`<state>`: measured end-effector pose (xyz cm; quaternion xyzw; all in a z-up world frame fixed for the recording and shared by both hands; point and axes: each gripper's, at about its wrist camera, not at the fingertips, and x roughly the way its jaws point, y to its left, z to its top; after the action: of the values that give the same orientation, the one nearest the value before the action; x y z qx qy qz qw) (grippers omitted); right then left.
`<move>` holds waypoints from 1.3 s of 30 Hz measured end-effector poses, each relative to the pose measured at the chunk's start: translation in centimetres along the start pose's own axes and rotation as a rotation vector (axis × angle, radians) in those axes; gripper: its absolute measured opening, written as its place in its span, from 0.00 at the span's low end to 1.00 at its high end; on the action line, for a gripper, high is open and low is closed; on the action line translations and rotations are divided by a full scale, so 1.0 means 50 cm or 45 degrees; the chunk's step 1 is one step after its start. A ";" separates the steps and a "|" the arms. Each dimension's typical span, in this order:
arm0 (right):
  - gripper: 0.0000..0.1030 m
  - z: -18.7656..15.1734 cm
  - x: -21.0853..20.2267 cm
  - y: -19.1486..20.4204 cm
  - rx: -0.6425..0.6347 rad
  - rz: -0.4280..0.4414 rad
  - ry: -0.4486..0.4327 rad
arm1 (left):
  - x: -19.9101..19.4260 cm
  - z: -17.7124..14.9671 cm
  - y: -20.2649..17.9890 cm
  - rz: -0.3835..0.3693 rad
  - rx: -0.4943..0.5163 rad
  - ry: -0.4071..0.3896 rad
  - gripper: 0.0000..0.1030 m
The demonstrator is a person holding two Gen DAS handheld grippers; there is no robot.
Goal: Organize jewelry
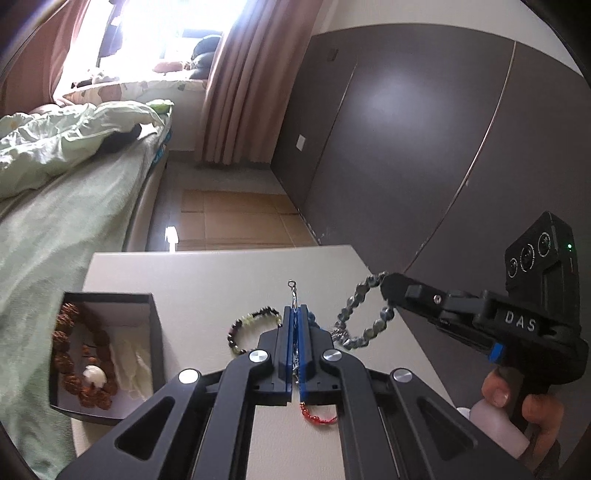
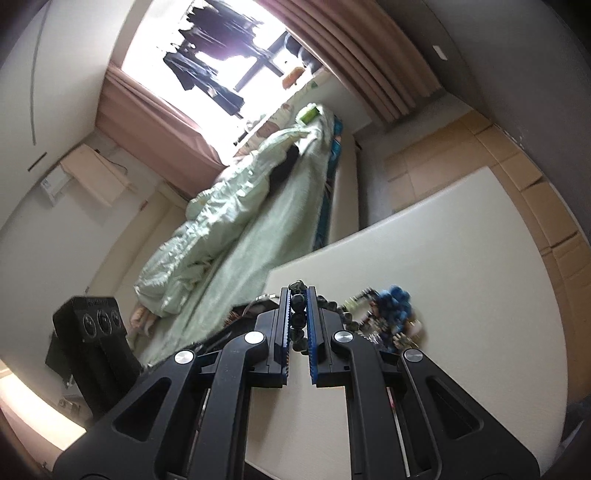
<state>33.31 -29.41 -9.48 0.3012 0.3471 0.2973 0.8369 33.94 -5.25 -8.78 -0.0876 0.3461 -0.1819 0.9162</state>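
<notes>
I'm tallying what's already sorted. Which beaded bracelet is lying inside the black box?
The brown chunky-bead bracelet with one white bead lies inside the black box; the others are on the table or held by grippers.

Blown-out window backlight, dim foreground, fisheye-bent edges, slight motion blur

- The left tongs are clamped shut on a thin silver chain, whose clasp sticks out past the blue pads.
- The right tongs pinch a grey beaded bracelet, which hangs as a loop above the tabletop.
- A yellow-and-dark bead bracelet lies left of the left tongs.
- A red wire piece lies beneath them.
- An open black box at the tabletop's left holds a brown seed bracelet.
- A hand grips the right handle.
</notes>
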 end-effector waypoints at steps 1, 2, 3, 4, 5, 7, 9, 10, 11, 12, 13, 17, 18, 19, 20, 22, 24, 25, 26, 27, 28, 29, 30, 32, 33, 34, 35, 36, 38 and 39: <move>0.09 0.004 -0.003 0.004 -0.003 0.015 -0.012 | -0.010 0.004 0.001 0.001 -0.003 -0.009 0.00; 0.09 0.009 -0.006 0.013 -0.013 0.031 -0.026 | -0.020 0.007 0.002 0.003 -0.002 -0.016 0.00; 0.09 0.014 -0.008 0.022 -0.025 0.039 -0.037 | -0.030 0.010 0.004 0.006 0.003 -0.022 0.00; 0.09 0.017 -0.008 0.029 -0.034 0.041 -0.043 | -0.042 0.013 0.005 0.015 0.013 -0.031 0.00; 0.09 0.020 -0.007 0.034 -0.040 0.042 -0.045 | -0.051 0.016 0.007 0.021 0.019 -0.039 0.00; 0.09 0.025 -0.002 0.050 -0.053 0.054 -0.050 | -0.076 0.024 0.014 0.038 0.019 -0.060 0.00; 0.09 0.029 0.001 0.067 -0.068 0.070 -0.056 | -0.098 0.029 0.026 0.055 0.014 -0.078 0.00; 0.09 0.031 0.004 0.077 -0.077 0.079 -0.060 | -0.109 0.030 0.031 0.066 0.010 -0.088 0.00; 0.09 0.034 0.006 0.085 -0.084 0.087 -0.062 | -0.118 0.031 0.036 0.074 0.008 -0.094 0.00; 0.09 0.037 0.011 0.095 -0.094 0.094 -0.063 | -0.128 0.031 0.042 0.083 0.005 -0.102 0.00; 0.09 0.041 0.016 0.105 -0.104 0.099 -0.064 | -0.139 0.033 0.051 0.096 -0.001 -0.109 0.00; 0.09 0.053 0.045 0.137 -0.123 0.137 -0.062 | -0.165 0.033 0.086 0.133 -0.025 -0.111 0.00; 0.09 0.054 0.053 0.144 -0.127 0.146 -0.059 | -0.168 0.034 0.095 0.142 -0.030 -0.109 0.00; 0.09 0.055 0.065 0.154 -0.135 0.156 -0.055 | -0.170 0.036 0.103 0.149 -0.036 -0.105 0.00; 0.09 0.054 0.071 0.160 -0.140 0.164 -0.052 | -0.174 0.034 0.115 0.156 -0.045 -0.098 0.00; 0.09 0.052 0.092 0.172 -0.149 0.183 -0.038 | -0.175 0.030 0.129 0.157 -0.059 -0.087 0.00; 0.09 0.042 0.106 0.178 -0.158 0.190 -0.021 | -0.172 0.022 0.144 0.171 -0.070 -0.076 0.00; 0.09 0.036 0.115 0.179 -0.163 0.188 -0.009 | -0.169 0.020 0.150 0.173 -0.076 -0.070 0.00; 0.09 0.030 0.123 0.179 -0.165 0.183 0.003 | -0.164 0.014 0.157 0.171 -0.086 -0.059 0.00; 0.09 0.028 0.128 0.178 -0.165 0.179 0.011 | -0.159 0.010 0.163 0.168 -0.096 -0.050 0.00; 0.09 0.022 0.137 0.177 -0.165 0.169 0.024 | -0.152 0.009 0.169 0.167 -0.102 -0.043 0.00; 0.09 0.020 0.142 0.176 -0.166 0.159 0.031 | -0.143 0.003 0.176 0.168 -0.111 -0.031 0.00; 0.09 0.016 0.149 0.175 -0.167 0.145 0.039 | -0.134 0.002 0.181 0.168 -0.121 -0.022 0.00; 0.09 0.009 0.161 0.171 -0.159 0.127 0.056 | -0.110 -0.006 0.195 0.161 -0.145 0.001 0.00; 0.09 0.004 0.168 0.170 -0.154 0.122 0.068 | -0.099 -0.010 0.202 0.153 -0.158 0.013 0.00; 0.09 0.000 0.173 0.171 -0.156 0.117 0.075 | -0.089 -0.012 0.208 0.144 -0.168 0.024 0.00; 0.09 -0.003 0.178 0.172 -0.163 0.110 0.083 | -0.076 -0.015 0.215 0.130 -0.183 0.038 0.00; 0.09 -0.006 0.182 0.173 -0.170 0.103 0.090 | -0.064 -0.018 0.222 0.127 -0.194 0.049 0.00; 0.09 -0.010 0.187 0.172 -0.172 0.097 0.101 | -0.044 -0.021 0.231 0.146 -0.205 0.062 0.00; 0.09 -0.011 0.188 0.171 -0.173 0.093 0.105 | -0.036 -0.023 0.237 0.149 -0.218 0.071 0.00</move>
<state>35.90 -17.12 -7.49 0.2439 0.3491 0.3626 0.8289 35.15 6.30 -11.96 -0.1400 0.3903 -0.1004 0.9044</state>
